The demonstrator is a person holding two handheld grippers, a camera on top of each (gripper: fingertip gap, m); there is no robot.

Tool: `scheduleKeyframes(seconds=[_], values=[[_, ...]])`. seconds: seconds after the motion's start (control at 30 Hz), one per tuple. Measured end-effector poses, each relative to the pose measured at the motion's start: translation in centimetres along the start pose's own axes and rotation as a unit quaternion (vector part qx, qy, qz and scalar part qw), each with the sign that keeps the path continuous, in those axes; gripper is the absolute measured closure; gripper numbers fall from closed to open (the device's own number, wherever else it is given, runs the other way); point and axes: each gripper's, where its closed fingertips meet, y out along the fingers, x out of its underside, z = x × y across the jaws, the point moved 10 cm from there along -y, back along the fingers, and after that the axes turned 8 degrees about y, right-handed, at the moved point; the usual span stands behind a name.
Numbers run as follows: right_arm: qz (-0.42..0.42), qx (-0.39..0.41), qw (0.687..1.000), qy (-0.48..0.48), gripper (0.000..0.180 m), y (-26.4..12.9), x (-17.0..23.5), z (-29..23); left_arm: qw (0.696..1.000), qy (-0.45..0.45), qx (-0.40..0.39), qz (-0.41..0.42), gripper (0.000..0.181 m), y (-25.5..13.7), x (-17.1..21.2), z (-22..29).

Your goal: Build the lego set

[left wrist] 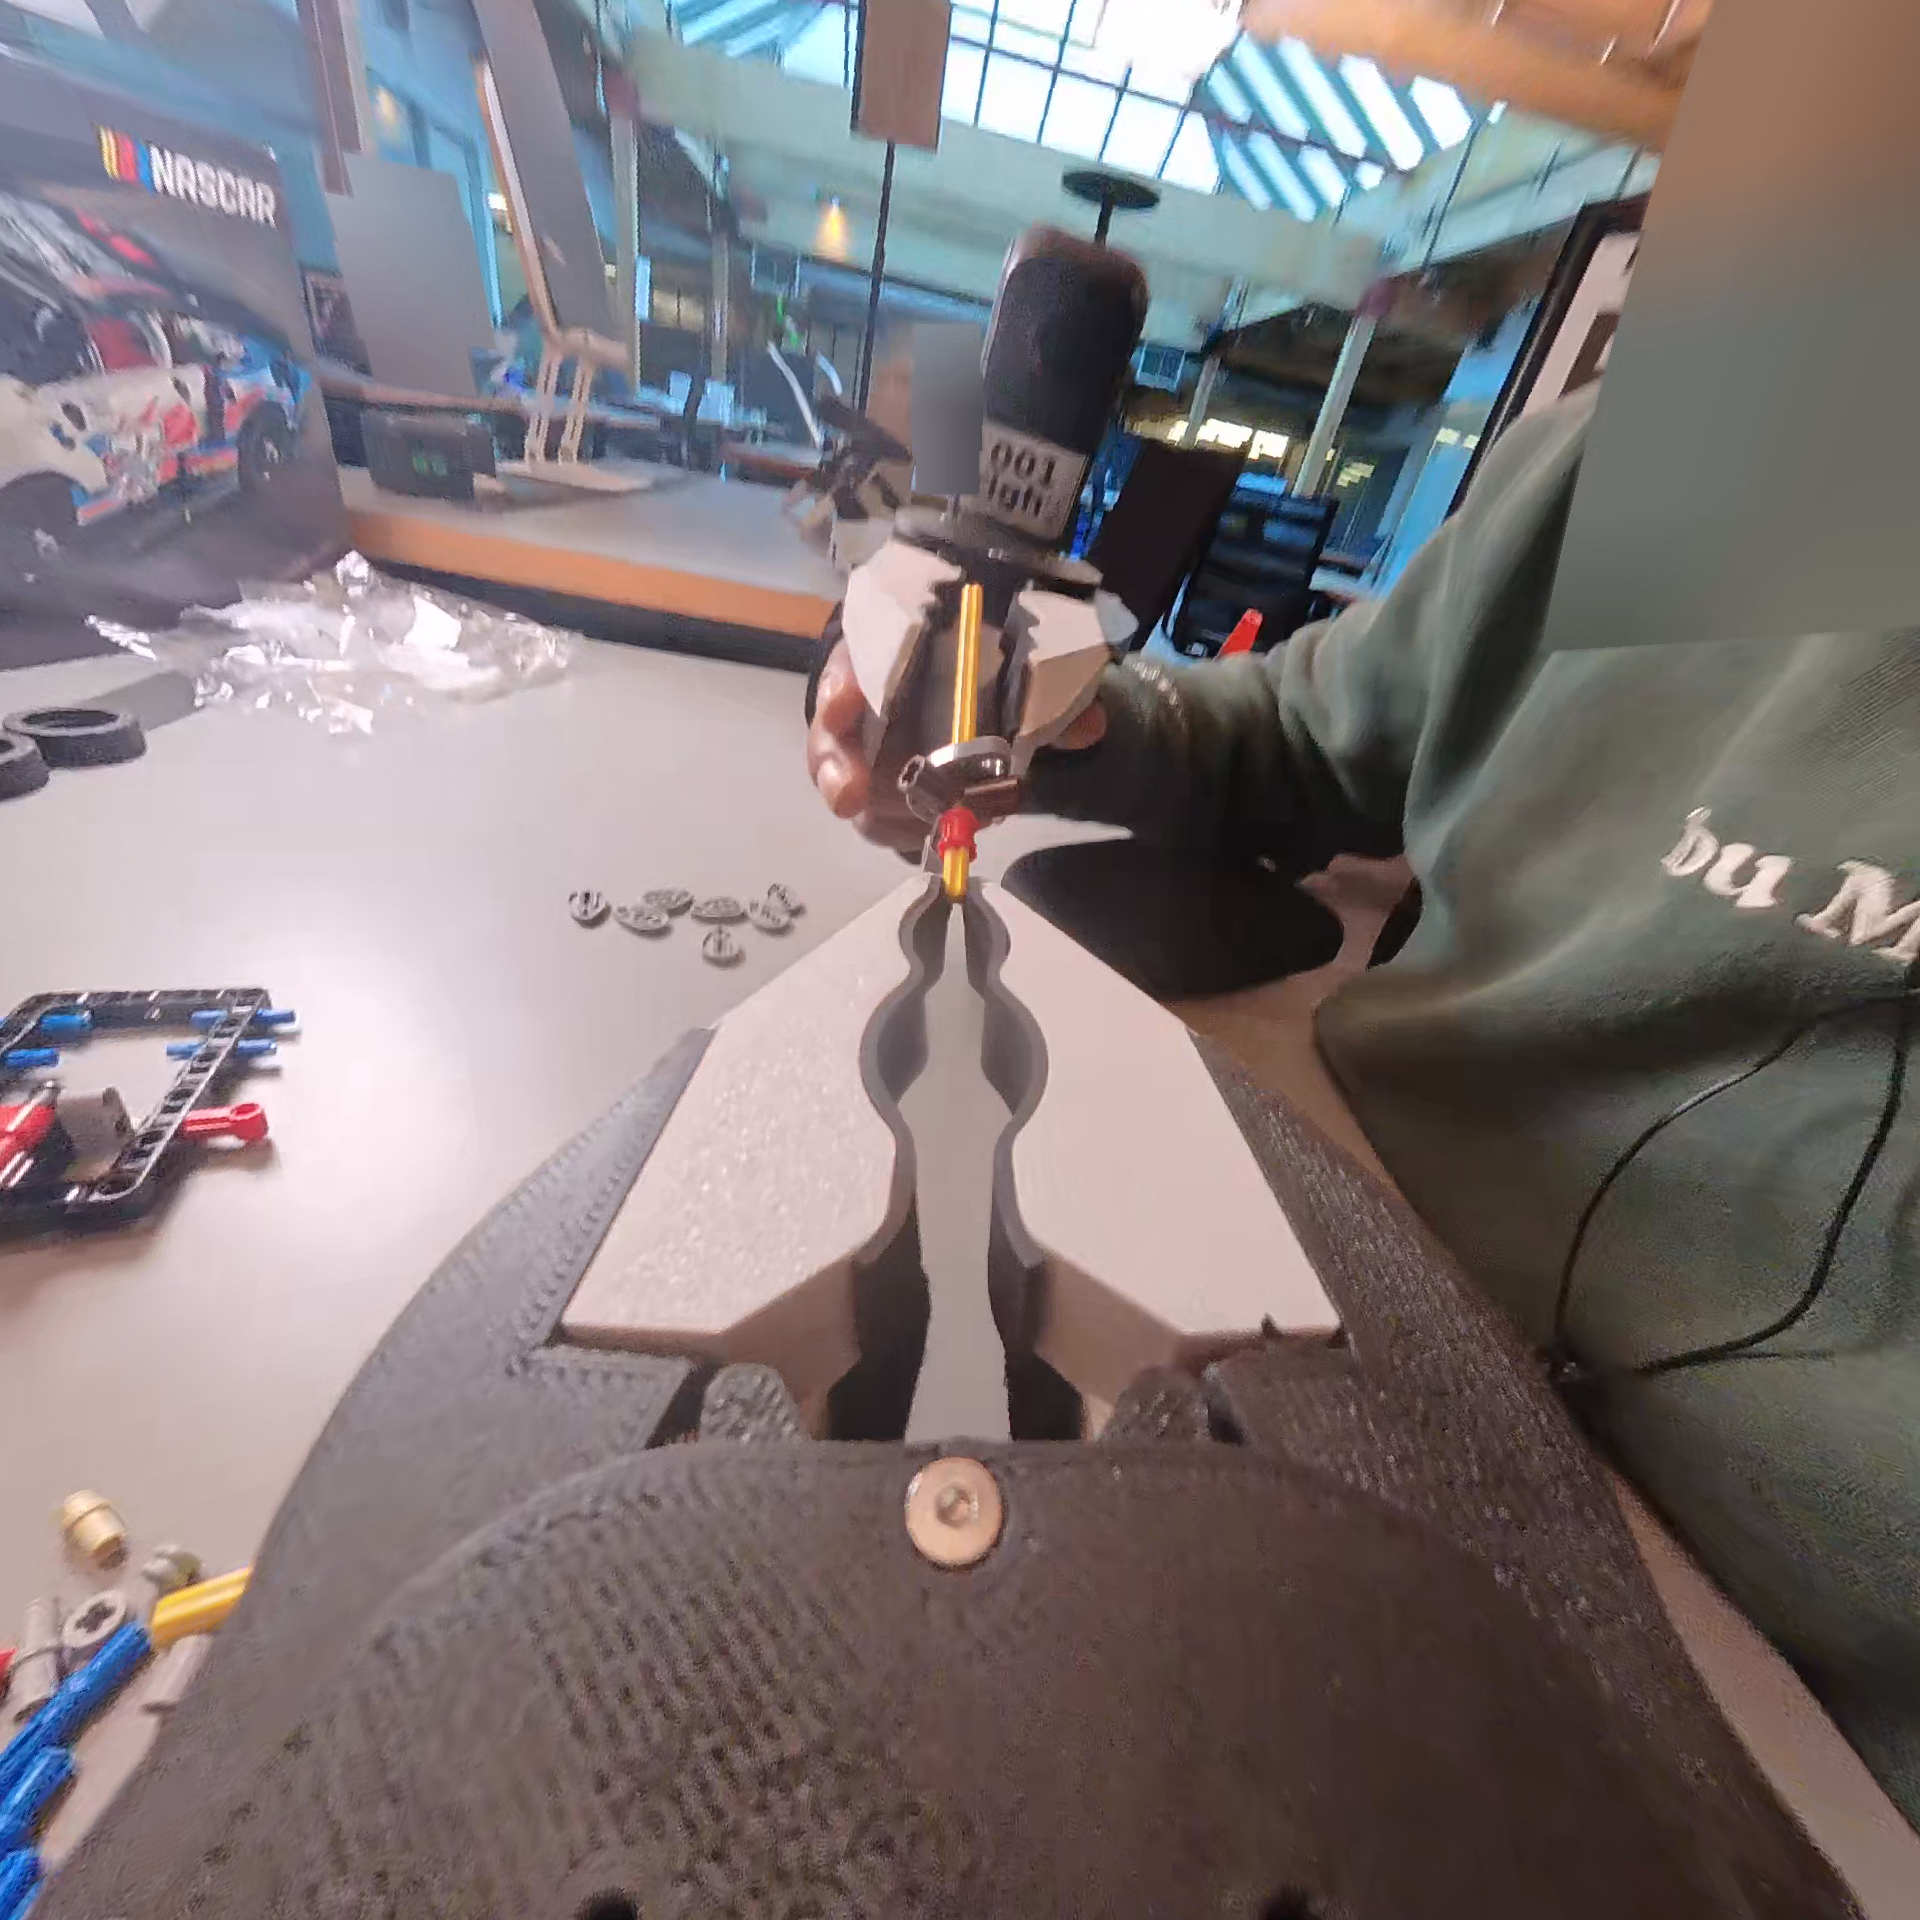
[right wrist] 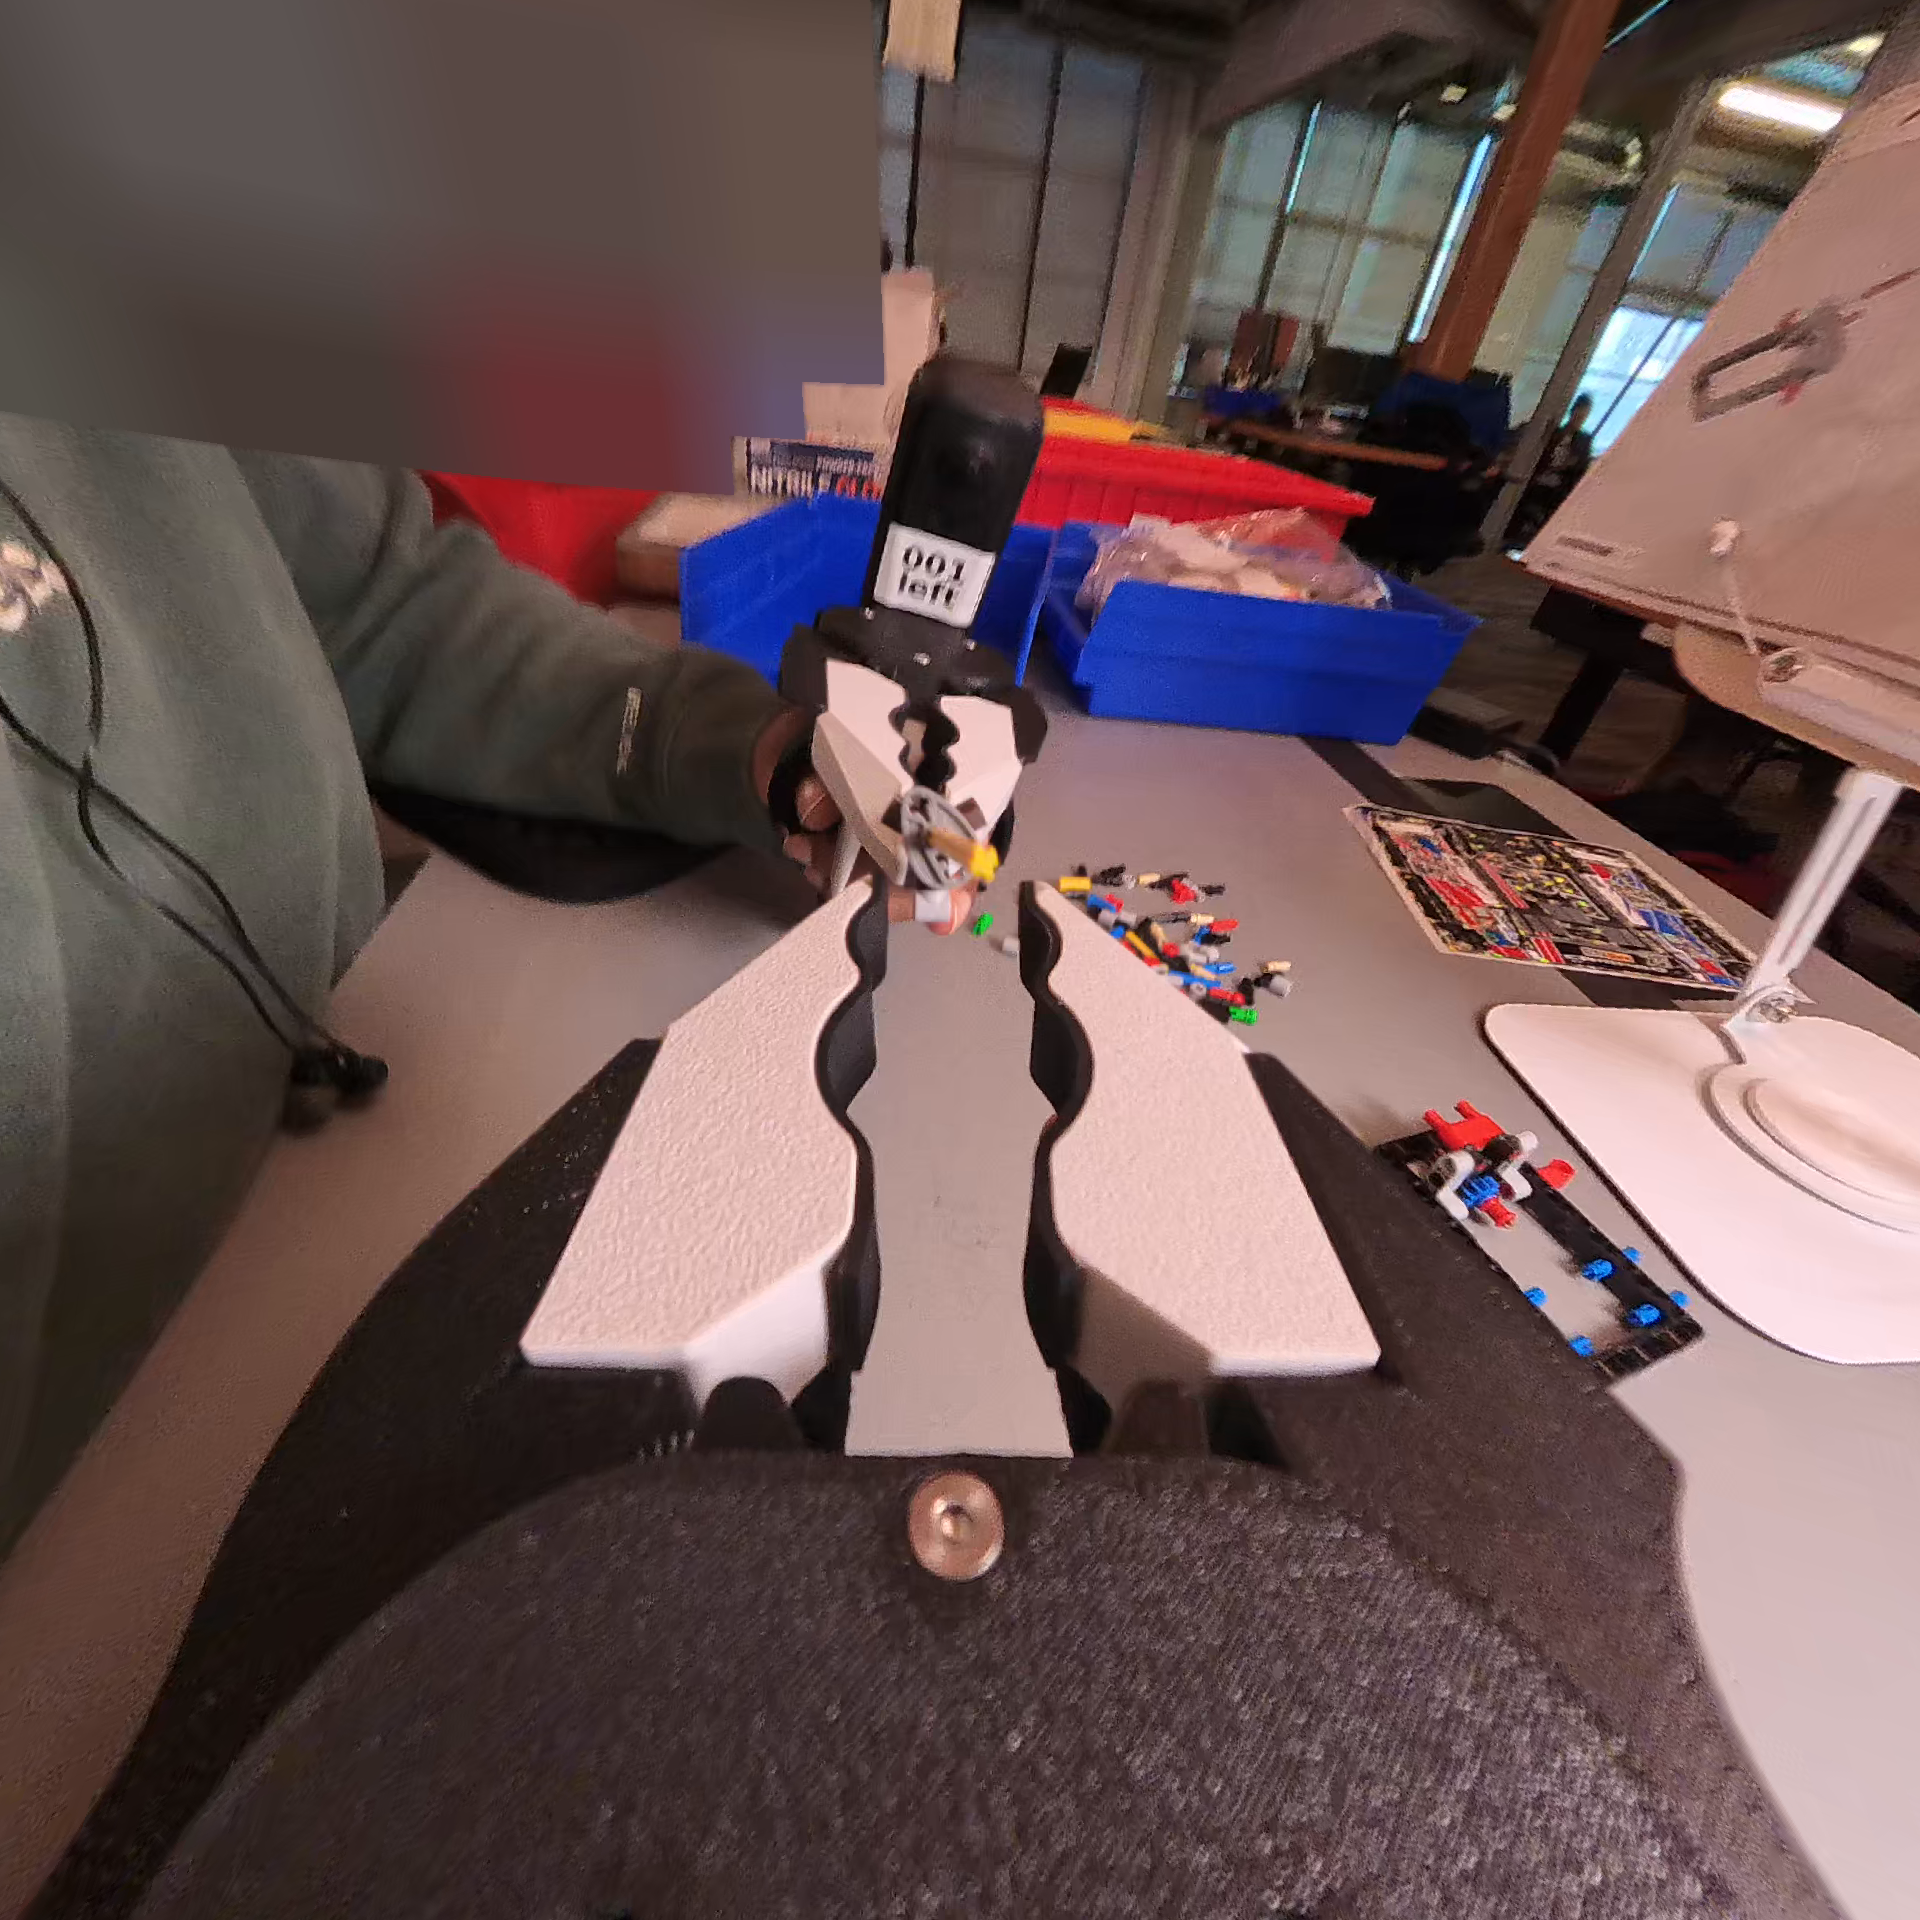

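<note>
Left tool [left wrist: 951, 904] nearly closed, tips pinching the lower end of a yellow rod [left wrist: 966, 717] threaded through a red collar [left wrist: 956, 828] and a dark grey link [left wrist: 954, 774]; held above the desk [left wrist: 468, 831], no edge to place it by. Right tool [right wrist: 945, 899] set wide apart, gripping nothing, tips just beside the rod assembly. Black frame [left wrist: 135, 1091] with blue pins flat on the desk. Loose small parts [right wrist: 1174, 935] scattered beyond the right tool. Sticker sheet [right wrist: 1538, 894] beside a white stand base [right wrist: 1662, 1164].

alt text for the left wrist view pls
The left gripper, shut, pinches the near tip of a thin yellow axle threaded with red and grey pieces; the right gripper faces it above a grey table.
</note>
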Motion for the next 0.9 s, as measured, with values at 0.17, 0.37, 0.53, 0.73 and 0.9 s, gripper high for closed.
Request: scheduleKeyframes(seconds=[0.17,0.37,0.53,0.73,0.9], values=[[0.032,-0.019,0.999,0.022,0.162,0.3,-0.6,-0.5,1.000,0.003,0.019,0.020,0.179,0.3,0.0,0.4],[-0.016,0.019,0.999,-0.030,0.178,1.1,-1.5,-1.3,1.000,-0.007,-0.003,0.007,0.178,0.4,0.5,-0.1],[-0.119,0.163,0.972,-0.124,0.178,2.1,-2.1,-1.9,0.988,0.055,-0.111,-0.092,0.147,0.0,0.8,-1.2],[-0.182,0.207,0.937,-0.216,0.178,4.0,-0.9,-3.4,0.962,0.158,-0.167,-0.146,0.151,1.1,0.8,-0.2],[-0.191,0.203,0.931,-0.237,0.177,4.4,-0.3,-3.7,0.961,0.167,-0.164,-0.145,0.154,1.1,0.5,0.1]])
